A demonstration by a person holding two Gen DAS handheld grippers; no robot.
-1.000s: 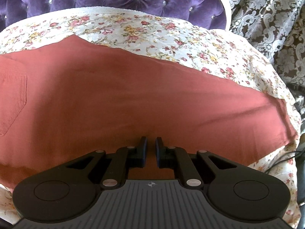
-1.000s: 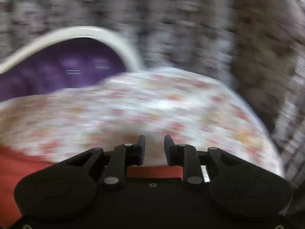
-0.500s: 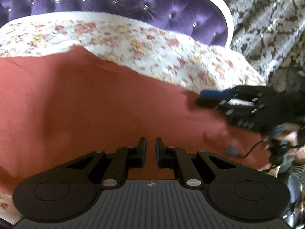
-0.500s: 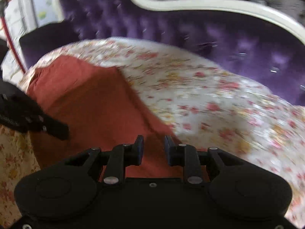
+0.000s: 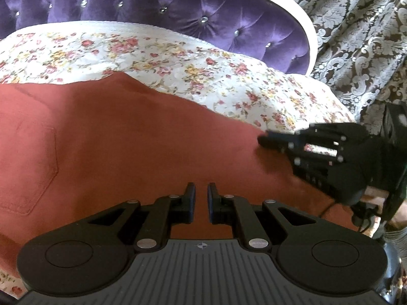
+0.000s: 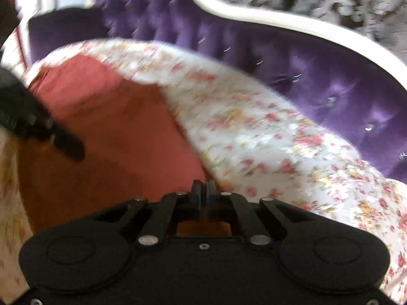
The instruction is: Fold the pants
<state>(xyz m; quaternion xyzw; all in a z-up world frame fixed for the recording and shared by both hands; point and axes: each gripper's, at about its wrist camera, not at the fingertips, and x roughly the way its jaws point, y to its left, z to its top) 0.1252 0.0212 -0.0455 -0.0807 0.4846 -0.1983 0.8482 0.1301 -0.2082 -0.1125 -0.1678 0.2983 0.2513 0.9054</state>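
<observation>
Your right gripper (image 6: 203, 186) has its jaws drawn together, the two fingers nearly meeting after closing in the last half second. They sit at the edge of the rust-red pants (image 6: 106, 127), where the fabric borders the floral sheet (image 6: 267, 137). The right wrist view is blurred by motion, so you cannot confirm from it that cloth is pinched between the pads; the fabric appears to run up to the fingertips. In the left wrist view the same gripper (image 5: 264, 139) enters from the right, its tip at the far edge of the pant leg.

Your left gripper (image 5: 201, 193) is clenched to its narrowest setting, with a thin slot showing between the blue-lined fingers (image 5: 190, 198). It points down over the near part of the pants (image 5: 127, 139). No fabric is visible between the fingers, though the near edge of the garment lies hidden under the gripper body. The right wrist view shows the left gripper (image 6: 73, 150) as a dark bar over the pants at the left.

The pants lie spread flat across the floral sheet (image 5: 152, 56), a back pocket (image 5: 28, 167) toward the left. Behind the sheet stands a purple tufted headboard (image 5: 152, 12) with a white frame (image 5: 300, 17). A patterned damask curtain (image 5: 356, 25) hangs to the right.
</observation>
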